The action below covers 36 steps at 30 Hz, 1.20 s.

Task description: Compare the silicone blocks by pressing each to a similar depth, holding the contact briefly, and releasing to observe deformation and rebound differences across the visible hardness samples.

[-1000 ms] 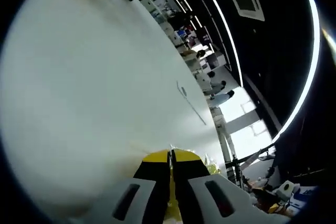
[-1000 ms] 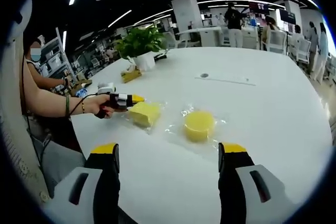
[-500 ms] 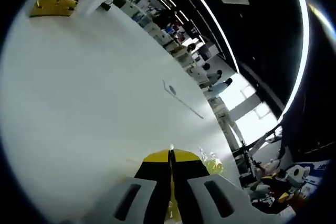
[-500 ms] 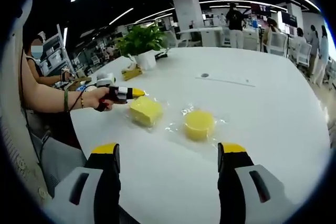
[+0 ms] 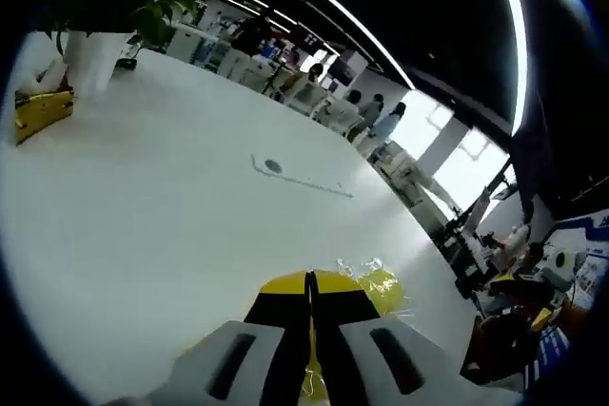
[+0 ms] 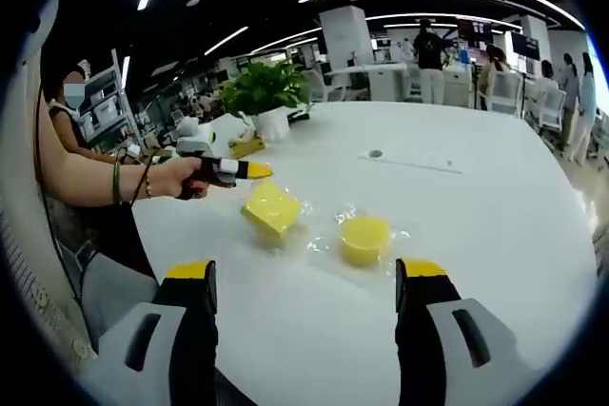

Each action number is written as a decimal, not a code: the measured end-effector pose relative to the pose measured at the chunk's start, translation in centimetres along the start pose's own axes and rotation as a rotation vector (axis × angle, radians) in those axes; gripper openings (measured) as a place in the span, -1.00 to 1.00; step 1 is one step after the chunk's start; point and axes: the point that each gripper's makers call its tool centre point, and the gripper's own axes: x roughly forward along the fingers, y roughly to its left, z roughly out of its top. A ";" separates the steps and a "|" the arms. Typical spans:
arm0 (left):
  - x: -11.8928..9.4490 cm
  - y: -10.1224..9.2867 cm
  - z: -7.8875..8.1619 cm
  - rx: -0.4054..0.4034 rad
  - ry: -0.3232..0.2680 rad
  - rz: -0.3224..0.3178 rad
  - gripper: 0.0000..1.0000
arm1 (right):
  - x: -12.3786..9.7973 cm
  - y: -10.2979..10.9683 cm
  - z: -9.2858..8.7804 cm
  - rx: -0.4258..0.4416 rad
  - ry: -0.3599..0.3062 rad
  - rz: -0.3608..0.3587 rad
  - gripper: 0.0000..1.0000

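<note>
Two yellow silicone blocks in clear wrap lie on the white table (image 6: 495, 225): a square block (image 6: 272, 206) and a round block (image 6: 363, 238) to its right. A person's hand holds my left gripper (image 6: 259, 170) just above and left of the square block, apart from it, jaws shut on nothing. In the left gripper view my left gripper (image 5: 309, 280) shows shut, with the round block (image 5: 385, 287) just beyond its tips to the right. My right gripper (image 6: 304, 271) stands open near the table's front edge, short of both blocks.
A potted plant (image 6: 262, 92) stands at the back left of the table, with a small yellow object (image 6: 247, 146) beside it. A round grommet (image 6: 376, 153) sits mid-table. People and desks fill the office behind; a person's arm (image 6: 86, 183) reaches in from the left.
My left gripper has lifted slightly away from the square block, and its view has rolled level and swung toward the plant. The right gripper stays open and nearly still.
</note>
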 end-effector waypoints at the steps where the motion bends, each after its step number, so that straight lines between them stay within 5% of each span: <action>1: 0.0 -0.5 0.0 0.009 0.001 -0.006 -1.00 | -0.1 0.1 0.0 -0.005 -0.001 0.001 0.44; 8: -0.6 -3.6 0.1 0.082 0.015 -0.026 -1.00 | -1.8 0.4 0.5 -0.016 -0.042 -0.005 0.43; 18: -1.2 -5.7 0.5 0.148 0.026 -0.034 -1.00 | -3.7 0.3 1.3 -0.031 -0.099 -0.021 0.41; 36: -5.5 -12.6 5.0 0.295 -0.059 -0.116 -1.00 | -5.6 1.5 5.9 -0.058 -0.221 0.056 0.45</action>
